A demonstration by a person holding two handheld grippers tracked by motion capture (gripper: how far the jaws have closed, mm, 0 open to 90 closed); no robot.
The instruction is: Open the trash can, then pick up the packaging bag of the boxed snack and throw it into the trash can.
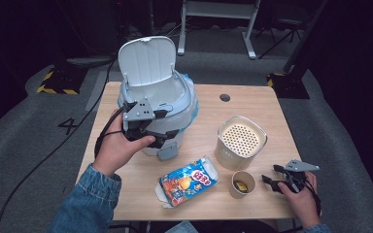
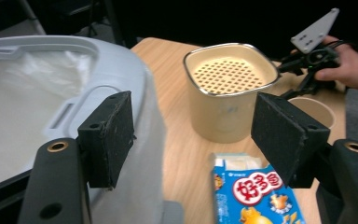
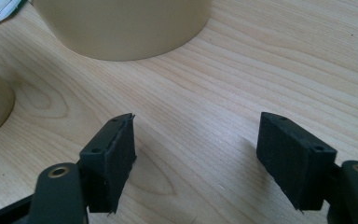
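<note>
Right now the left gripper [image 1: 156, 130] hangs at the front rim of the white lidded bin [image 1: 175, 104], jaws spread with nothing between them. The bin looks light, stiff, smooth plastic; its rim gives the best purchase.

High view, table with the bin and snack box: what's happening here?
A person holds a gripper in each hand. The left gripper sits at the front rim of the white lidded plastic bin, lid up, jaws open with nothing between them. The right gripper rests open on the wooden table beside the small paper cup. The blue snack box lies untouched.
</note>
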